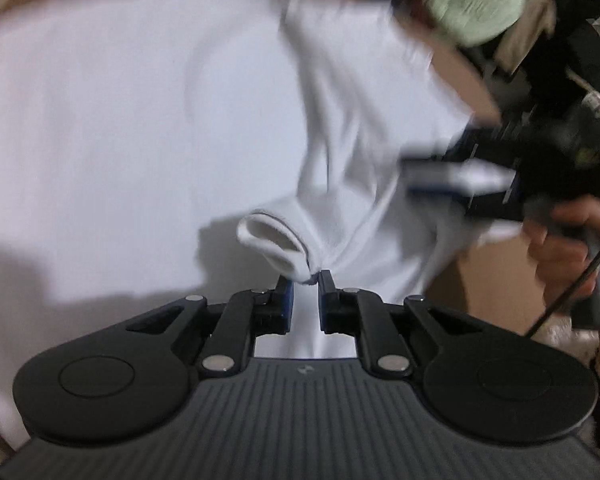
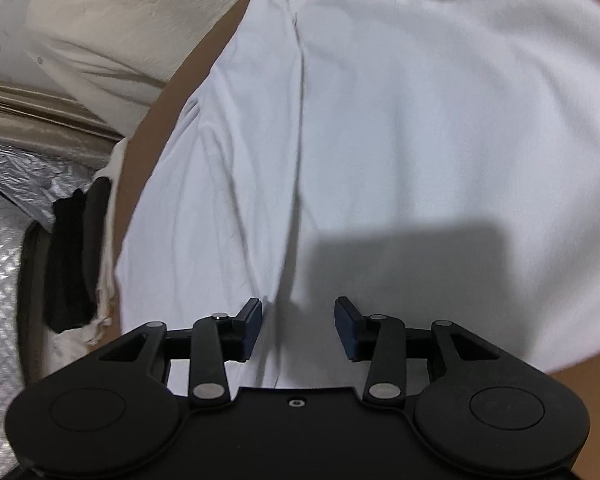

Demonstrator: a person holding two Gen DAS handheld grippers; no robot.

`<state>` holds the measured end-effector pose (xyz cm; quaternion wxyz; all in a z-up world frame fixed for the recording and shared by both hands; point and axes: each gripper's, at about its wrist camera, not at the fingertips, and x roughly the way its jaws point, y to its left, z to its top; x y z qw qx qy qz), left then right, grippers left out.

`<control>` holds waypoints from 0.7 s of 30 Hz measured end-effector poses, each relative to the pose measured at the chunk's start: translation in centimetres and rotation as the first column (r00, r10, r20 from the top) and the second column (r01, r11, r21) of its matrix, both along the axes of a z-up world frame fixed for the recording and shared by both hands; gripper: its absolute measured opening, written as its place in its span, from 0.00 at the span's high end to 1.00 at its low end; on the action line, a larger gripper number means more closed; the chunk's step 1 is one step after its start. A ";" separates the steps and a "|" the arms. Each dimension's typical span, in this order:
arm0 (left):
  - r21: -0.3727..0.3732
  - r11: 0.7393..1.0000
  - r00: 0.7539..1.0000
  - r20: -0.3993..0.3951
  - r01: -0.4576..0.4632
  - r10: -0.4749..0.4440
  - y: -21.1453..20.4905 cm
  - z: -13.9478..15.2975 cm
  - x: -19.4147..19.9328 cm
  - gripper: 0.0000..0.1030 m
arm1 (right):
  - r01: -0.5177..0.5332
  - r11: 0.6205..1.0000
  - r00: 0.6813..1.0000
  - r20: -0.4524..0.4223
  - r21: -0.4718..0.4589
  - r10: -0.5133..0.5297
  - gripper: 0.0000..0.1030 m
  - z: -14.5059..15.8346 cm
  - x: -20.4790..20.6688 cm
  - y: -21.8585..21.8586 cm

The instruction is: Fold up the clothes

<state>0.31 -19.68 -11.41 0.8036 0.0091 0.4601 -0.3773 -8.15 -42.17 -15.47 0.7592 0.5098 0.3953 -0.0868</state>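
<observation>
You've got a white long-sleeve top [image 1: 140,120] spread across a brown counter [image 2: 172,92], and it takes up most of both views. It looks like thin, floppy knit: light, no stiffness at all, so whatever you lift will sag and drag the rest along behind it. Not fragile, not really slippery, but a shallow pinch on one layer could slide out.

Your left gripper [image 1: 305,280] has its jaws nearly closed, nipping the edge of the sleeve cuff [image 1: 272,244], which sits at 12 o'clock right off the fingertips, mouth gaping open toward 10 o'clock. The bite looks tiny, just the corner of the hem, so I'd guess it's a weak hold. The hem is the best spot though, since it's doubled fabric and gives the pads something to grab.

Your right gripper [image 2: 299,308] has its jaws apart with nothing clamped; cloth lies flat under the gap, and a long crease [image 2: 300,120] runs from there up toward 12 o'clock. In the left view it shows at 3 o'clock, blurred, with your hand [image 1: 568,252] on the grip.

For the right side, I'd take the seam or a folded edge, not the flat middle, where there's nothing to pinch.

At 9 o'clock in the right view there's a pile of other stuff, dark fabric [image 2: 76,260] and something silvery [image 2: 24,176], off the counter edge.
</observation>
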 end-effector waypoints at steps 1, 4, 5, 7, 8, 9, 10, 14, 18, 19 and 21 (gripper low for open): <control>-0.022 1.000 0.997 0.079 0.007 -0.005 0.1 1.1 -0.1 0.84 | -0.009 1.000 1.000 0.002 0.009 0.009 0.55 -0.2 0.2 0.2; -0.068 0.996 0.979 0.197 0.063 -0.049 -0.4 2.9 0.4 0.56 | -0.042 0.999 0.999 -0.001 0.010 0.042 0.81 -0.9 1.5 0.5; -0.078 0.994 0.979 0.194 0.079 -0.062 -0.7 2.9 0.9 0.56 | -0.052 0.999 0.999 0.000 0.010 0.052 0.93 -1.1 1.9 0.6; -0.109 0.987 0.979 0.176 0.118 -0.098 -1.5 2.6 1.8 0.56 | -0.061 0.998 0.998 0.006 -0.006 0.061 0.94 -1.2 2.4 0.8; -0.115 0.982 0.979 0.154 0.151 -0.133 -2.2 2.2 2.2 0.54 | -0.071 0.997 0.997 0.013 -0.021 0.072 0.94 -0.9 2.3 1.0; -0.113 0.977 0.978 0.124 0.183 -0.169 -2.9 1.6 2.5 0.54 | -0.080 0.996 0.996 0.029 -0.032 0.081 0.94 -0.6 2.2 1.2; -0.111 0.970 0.974 0.094 0.214 -0.204 -3.7 1.1 2.8 0.54 | -0.087 0.996 0.995 0.051 -0.034 0.089 0.94 -0.2 2.0 1.3; -0.088 0.968 0.972 -0.010 0.235 -0.236 -5.3 -1.1 3.8 0.70 | -0.088 0.996 0.984 0.159 0.009 0.085 0.94 0.7 1.1 1.2; -0.169 0.970 0.980 -0.069 0.173 -0.187 -4.3 -1.6 4.5 0.96 | -0.053 0.999 0.980 0.190 -0.012 0.054 0.95 1.6 0.6 0.6; -0.221 0.965 0.984 -0.078 0.140 -0.160 -3.5 -1.3 4.7 0.96 | -0.043 0.999 0.979 0.200 -0.016 0.046 0.96 1.8 0.5 0.4; -0.313 0.948 0.989 -0.104 0.066 -0.104 -1.8 -0.8 5.1 0.96 | -0.023 0.999 0.976 0.217 -0.041 0.032 0.96 2.4 0.4 0.2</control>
